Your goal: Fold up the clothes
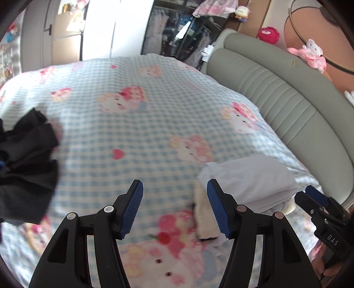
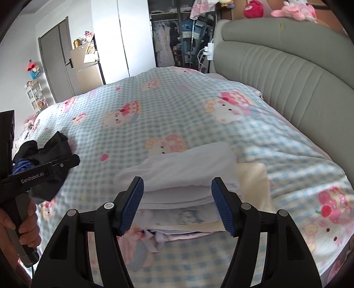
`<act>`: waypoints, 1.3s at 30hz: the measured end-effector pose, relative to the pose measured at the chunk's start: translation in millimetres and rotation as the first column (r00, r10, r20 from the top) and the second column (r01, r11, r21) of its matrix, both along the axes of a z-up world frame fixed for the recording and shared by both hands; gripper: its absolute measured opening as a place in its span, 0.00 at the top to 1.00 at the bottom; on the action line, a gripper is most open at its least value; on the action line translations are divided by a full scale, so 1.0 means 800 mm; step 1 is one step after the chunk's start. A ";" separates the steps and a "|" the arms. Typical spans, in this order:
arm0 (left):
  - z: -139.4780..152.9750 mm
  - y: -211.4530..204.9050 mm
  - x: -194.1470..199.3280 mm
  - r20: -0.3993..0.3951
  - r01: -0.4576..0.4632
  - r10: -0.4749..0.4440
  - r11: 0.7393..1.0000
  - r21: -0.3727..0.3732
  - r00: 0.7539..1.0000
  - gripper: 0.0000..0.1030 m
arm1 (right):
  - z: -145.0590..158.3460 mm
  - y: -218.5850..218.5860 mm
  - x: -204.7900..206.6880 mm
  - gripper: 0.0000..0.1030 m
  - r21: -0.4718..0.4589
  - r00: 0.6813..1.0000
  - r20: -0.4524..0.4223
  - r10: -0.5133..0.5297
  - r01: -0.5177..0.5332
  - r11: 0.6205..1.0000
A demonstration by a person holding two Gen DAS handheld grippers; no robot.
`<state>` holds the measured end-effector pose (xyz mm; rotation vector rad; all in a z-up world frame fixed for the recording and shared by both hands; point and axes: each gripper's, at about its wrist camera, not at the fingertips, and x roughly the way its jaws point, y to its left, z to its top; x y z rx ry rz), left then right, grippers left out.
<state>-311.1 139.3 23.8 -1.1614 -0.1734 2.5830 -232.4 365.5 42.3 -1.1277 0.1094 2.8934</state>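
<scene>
A stack of folded clothes [image 2: 185, 177], white on top with cream and pink layers under it, lies on the checked bedspread just ahead of my right gripper [image 2: 177, 206], which is open and holds nothing. The same stack [image 1: 250, 179] shows at the right of the left wrist view. My left gripper [image 1: 174, 208] is open over bare bedspread, with nothing between its fingers. A crumpled black garment [image 1: 26, 164] lies at the left, apart from both grippers; in the right wrist view the black garment [image 2: 50, 150] sits behind the left gripper's body.
The bed carries a blue-and-white checked cover [image 2: 177, 115] with cartoon cats. A grey padded headboard [image 2: 276, 73] curves along the right. Plush toys [image 2: 294, 10] sit on top of it. A wardrobe [image 2: 177, 39] and a door [image 2: 55, 57] stand beyond the bed.
</scene>
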 end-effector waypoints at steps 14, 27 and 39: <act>0.018 -0.206 0.079 -0.022 -0.244 0.244 0.962 -0.119 0.970 0.37 | 0.004 -0.204 0.007 0.37 -0.003 0.980 0.025 0.199 -0.199 0.980; 0.018 -0.204 0.273 -0.190 -0.331 0.288 0.907 -0.261 0.939 0.31 | -0.013 -0.242 0.124 0.25 -0.045 0.946 0.009 0.324 -0.323 0.945; -0.054 -0.191 0.368 -0.108 -0.348 0.332 0.905 -0.245 0.937 0.25 | -0.069 -0.212 0.259 0.25 -0.048 0.967 0.064 0.245 -0.242 0.969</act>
